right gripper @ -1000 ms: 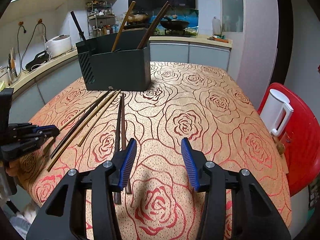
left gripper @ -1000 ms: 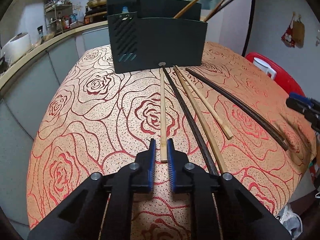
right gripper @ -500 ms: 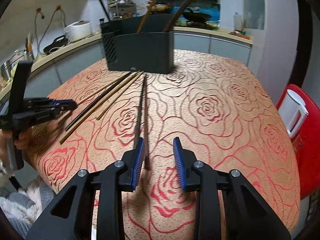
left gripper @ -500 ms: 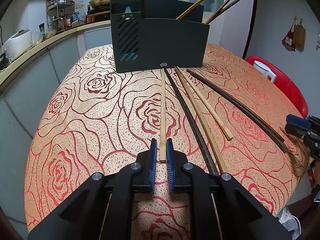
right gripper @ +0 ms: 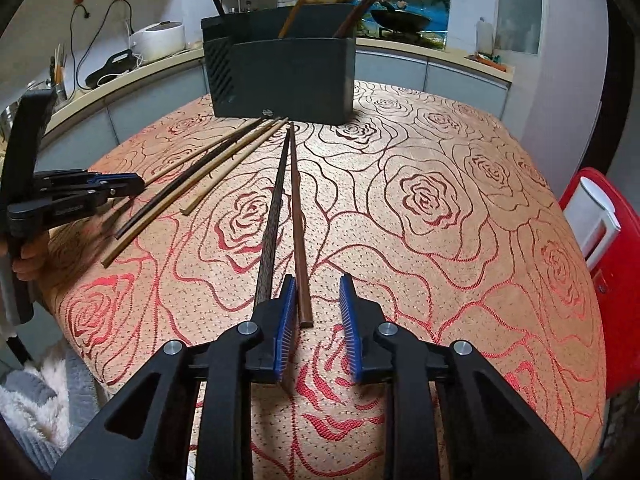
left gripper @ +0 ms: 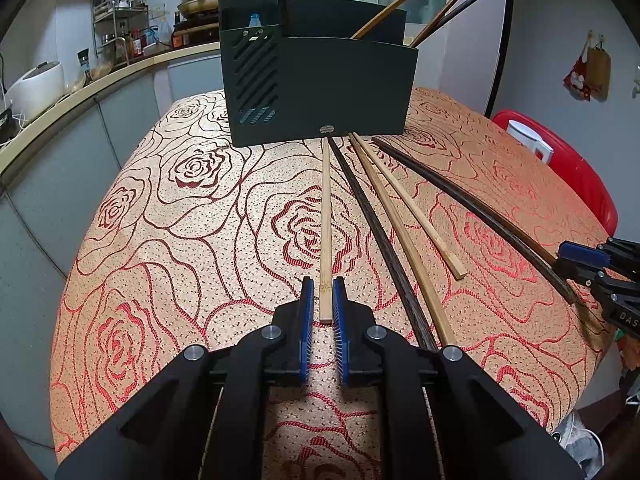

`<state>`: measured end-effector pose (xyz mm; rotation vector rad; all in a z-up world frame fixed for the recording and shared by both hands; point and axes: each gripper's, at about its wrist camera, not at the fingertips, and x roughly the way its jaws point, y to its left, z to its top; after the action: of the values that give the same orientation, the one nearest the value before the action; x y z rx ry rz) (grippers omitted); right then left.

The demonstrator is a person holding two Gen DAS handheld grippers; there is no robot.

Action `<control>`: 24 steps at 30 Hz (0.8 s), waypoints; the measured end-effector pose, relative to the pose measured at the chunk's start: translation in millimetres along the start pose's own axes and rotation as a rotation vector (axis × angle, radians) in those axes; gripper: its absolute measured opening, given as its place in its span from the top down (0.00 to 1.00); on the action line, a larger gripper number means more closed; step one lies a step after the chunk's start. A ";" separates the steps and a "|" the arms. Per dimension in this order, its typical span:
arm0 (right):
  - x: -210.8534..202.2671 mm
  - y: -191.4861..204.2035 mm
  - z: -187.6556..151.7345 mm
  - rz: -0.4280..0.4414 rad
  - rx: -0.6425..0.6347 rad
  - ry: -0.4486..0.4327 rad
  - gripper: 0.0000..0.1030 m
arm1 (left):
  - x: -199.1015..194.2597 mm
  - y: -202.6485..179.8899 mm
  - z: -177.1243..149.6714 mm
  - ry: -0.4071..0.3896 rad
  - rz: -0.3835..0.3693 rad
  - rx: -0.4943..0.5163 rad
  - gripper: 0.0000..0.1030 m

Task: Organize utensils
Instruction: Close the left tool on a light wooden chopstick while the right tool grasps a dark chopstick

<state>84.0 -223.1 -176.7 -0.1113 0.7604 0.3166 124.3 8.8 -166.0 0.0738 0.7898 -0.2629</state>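
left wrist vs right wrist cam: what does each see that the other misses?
Left wrist only: the left gripper shut on a light bamboo chopstick, and a bag on the wall.
Right wrist only: the right gripper closing around a reddish-brown chopstick, a wok, and a hand.
Both: the dark utensil holder, rose tablecloth, rice cooker and red chair.

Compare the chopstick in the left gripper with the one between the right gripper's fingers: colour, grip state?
Colour: the left gripper has a pale bamboo chopstick; the right gripper has a reddish-brown chopstick.
Grip: left is shut on the bamboo one; right's jaws are closing, the brown one against one pad, a gap at the other.
Shared: both lie flat on the rose tablecloth, far tips toward the dark holder.
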 end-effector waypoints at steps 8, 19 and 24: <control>0.2 1.5 -3.1 0.017 -0.009 -0.021 0.84 | -0.1 -1.2 -0.5 -0.001 -0.001 0.005 0.91; 0.4 5.0 -4.4 0.030 -0.009 -0.030 0.93 | -0.1 -4.3 -1.4 -0.001 -0.013 0.018 0.94; -1.3 3.9 -2.9 0.025 0.005 -0.018 0.93 | -1.2 -3.2 -1.3 0.002 -0.002 0.018 0.94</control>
<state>80.0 -220.3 -177.9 -0.0941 0.7449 0.3396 121.8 6.2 -166.0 0.0903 0.7901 -0.2721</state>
